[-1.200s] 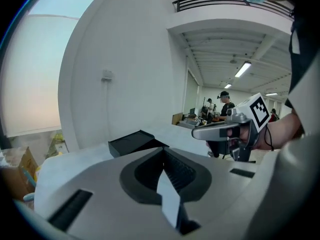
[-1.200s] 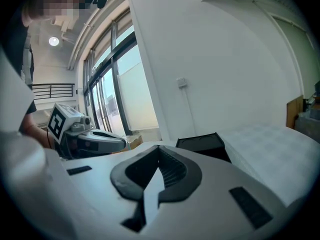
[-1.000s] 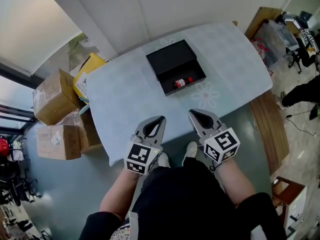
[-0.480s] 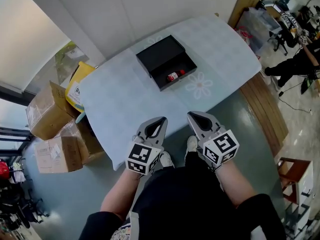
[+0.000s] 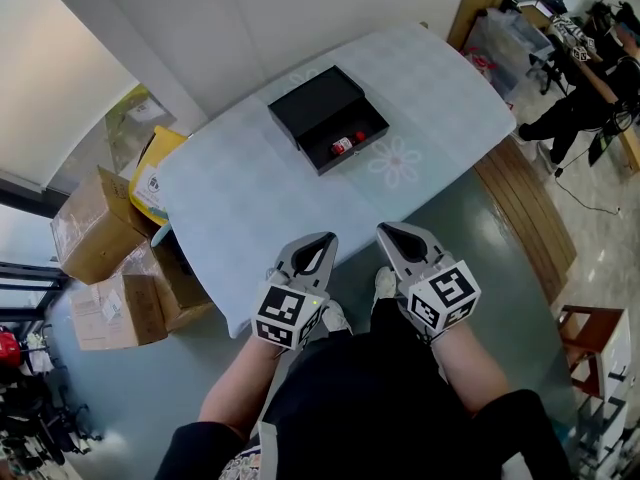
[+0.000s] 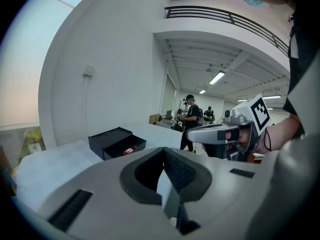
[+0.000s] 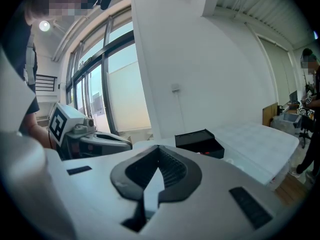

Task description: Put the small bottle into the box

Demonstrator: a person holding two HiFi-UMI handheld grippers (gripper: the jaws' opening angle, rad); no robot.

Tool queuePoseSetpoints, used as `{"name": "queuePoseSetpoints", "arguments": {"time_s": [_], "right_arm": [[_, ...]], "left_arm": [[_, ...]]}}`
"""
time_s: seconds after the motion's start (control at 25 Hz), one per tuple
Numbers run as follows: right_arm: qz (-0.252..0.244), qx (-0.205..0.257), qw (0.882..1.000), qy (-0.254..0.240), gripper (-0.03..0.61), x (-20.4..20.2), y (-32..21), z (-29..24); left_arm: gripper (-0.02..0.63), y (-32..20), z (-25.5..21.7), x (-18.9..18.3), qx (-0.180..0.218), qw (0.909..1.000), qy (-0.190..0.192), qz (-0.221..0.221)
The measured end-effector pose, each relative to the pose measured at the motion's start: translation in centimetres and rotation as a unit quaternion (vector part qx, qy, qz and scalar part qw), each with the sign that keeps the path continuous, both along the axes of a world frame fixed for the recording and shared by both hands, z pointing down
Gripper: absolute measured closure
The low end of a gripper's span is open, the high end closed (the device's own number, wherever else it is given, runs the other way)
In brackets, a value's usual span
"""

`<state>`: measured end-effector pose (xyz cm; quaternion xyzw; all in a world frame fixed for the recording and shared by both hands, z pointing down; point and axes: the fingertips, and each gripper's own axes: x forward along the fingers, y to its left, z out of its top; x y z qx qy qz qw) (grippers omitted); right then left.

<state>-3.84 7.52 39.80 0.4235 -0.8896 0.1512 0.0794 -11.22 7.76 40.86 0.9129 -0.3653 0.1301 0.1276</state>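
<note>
table (image 5: 240, 203) holds black box (image 5: 312, 105) containing small bottle (image 5: 344, 145).

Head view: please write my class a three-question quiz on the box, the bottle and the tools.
1. True or false: the bottle lies inside the box.
2. Choose one. The left tool is: A) shut and empty; B) shut on the bottle; C) wide open.
3. What does the box stand on?

Key: 1 true. 2 A. 3 the table.
</note>
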Motion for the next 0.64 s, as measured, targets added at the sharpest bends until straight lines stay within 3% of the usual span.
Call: {"name": "queuePoseSetpoints", "arguments": {"time_s": [0.64], "right_arm": [[0.001,0.004,1.000,-0.001,0.569,-0.9,1.3,0.0]], "left_arm": [[0.606,1.4,0.0,-0.9,0.007,1.0000,-0.003,0.002]]}}
